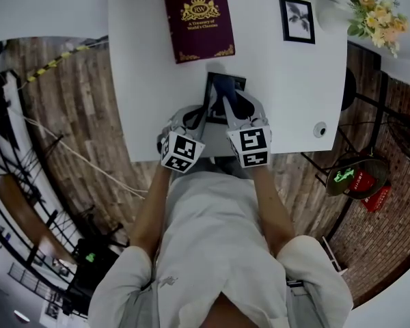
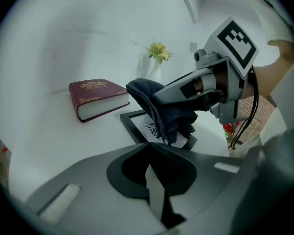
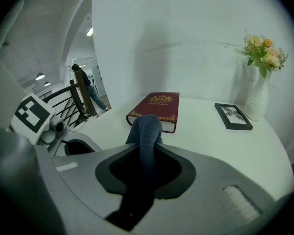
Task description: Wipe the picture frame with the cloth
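Observation:
A black picture frame (image 2: 137, 126) with a white print lies on the white table (image 1: 143, 80) in front of me; one corner (image 1: 240, 82) shows in the head view. My left gripper (image 2: 149, 148) is shut on the frame's near edge, and it (image 1: 206, 113) reaches in from the left. A dark blue cloth (image 3: 146, 131) runs through the shut jaws of my right gripper (image 3: 145, 145). That cloth (image 2: 159, 109) hangs from the right gripper (image 2: 157, 99) onto the frame's glass and hides most of the print. In the head view the cloth (image 1: 222, 91) covers the frame's middle.
A maroon book (image 1: 199, 20) lies at the table's far side. A smaller black frame (image 1: 297, 20) lies at the far right, beside a white vase of flowers (image 3: 260, 82). A small round object (image 1: 319, 129) sits near the right front edge. Railings and brick flooring surround the table.

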Demonstrator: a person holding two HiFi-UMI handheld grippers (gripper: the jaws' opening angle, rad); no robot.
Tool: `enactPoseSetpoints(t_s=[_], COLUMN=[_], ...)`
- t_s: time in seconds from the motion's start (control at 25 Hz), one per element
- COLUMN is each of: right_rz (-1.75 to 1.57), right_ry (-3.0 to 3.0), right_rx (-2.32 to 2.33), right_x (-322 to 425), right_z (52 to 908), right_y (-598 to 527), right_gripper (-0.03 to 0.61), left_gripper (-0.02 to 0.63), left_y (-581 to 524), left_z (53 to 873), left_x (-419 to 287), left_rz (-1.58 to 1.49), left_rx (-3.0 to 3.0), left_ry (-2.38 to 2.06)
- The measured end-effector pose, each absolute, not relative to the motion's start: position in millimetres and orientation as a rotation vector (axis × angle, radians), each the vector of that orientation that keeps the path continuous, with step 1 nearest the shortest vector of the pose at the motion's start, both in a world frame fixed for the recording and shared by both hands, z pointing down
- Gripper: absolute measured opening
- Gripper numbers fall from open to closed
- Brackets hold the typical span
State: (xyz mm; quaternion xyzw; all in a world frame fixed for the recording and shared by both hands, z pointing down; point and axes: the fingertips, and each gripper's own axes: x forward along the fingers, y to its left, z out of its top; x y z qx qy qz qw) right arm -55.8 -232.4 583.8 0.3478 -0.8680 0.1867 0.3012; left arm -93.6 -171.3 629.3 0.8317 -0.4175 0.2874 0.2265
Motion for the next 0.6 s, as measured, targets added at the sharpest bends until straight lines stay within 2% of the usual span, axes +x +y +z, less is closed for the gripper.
enactPoseSetpoints(t_s=[0.6], right_rz=[0.513], right_ry=[-2.243], right_rx=[0.82], right_x=[-95.8], right_z=[618.4], right_y=[-247.0], right_gripper=[0.071], left_gripper=[0.02], left_y=[-171.2], left_z=[629.2], left_x=[-93.5], left_rz=[0.782], left_rx=[2.271], left_ry=[-1.169])
